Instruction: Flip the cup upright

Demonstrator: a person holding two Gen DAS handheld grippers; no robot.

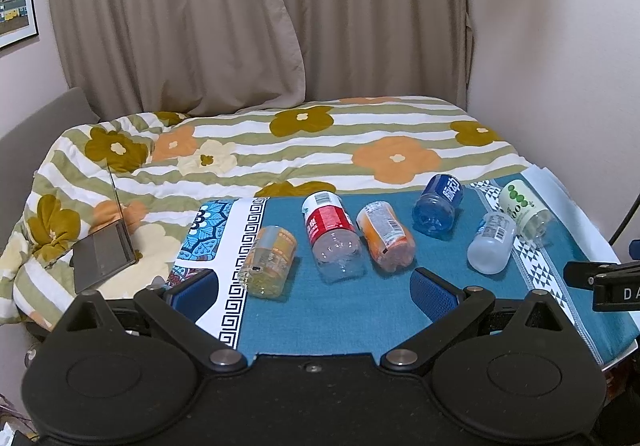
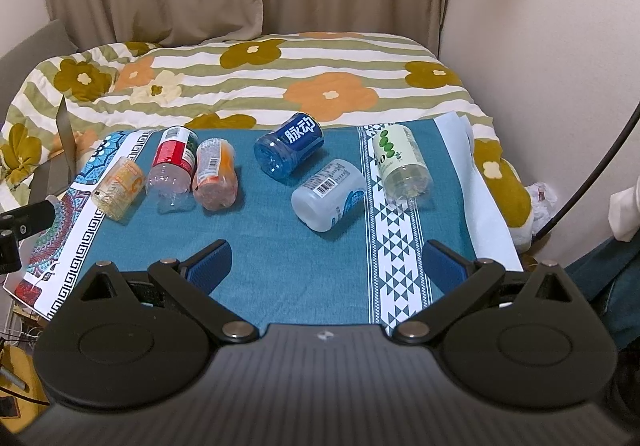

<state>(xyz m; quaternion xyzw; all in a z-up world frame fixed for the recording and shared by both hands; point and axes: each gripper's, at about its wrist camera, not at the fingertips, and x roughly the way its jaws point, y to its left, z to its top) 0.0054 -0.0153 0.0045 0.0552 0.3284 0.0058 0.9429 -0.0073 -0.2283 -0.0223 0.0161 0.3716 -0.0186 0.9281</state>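
Teal cloth covered the worktop, and six cut-off plastic bottle cups lay on their sides across it. Nearest the cloth's patterned left border lay the yellow cup, then the red-labelled cup and the orange cup touching it. Further right lay the blue cup, printed with white Chinese characters, the white barcoded cup and the green-dotted cup. Most had their long axes running roughly toward the cameras. The left gripper and the right gripper hung just short of the cups, jaws spread wide and holding nothing. A floral quilt lay beyond the cloth.
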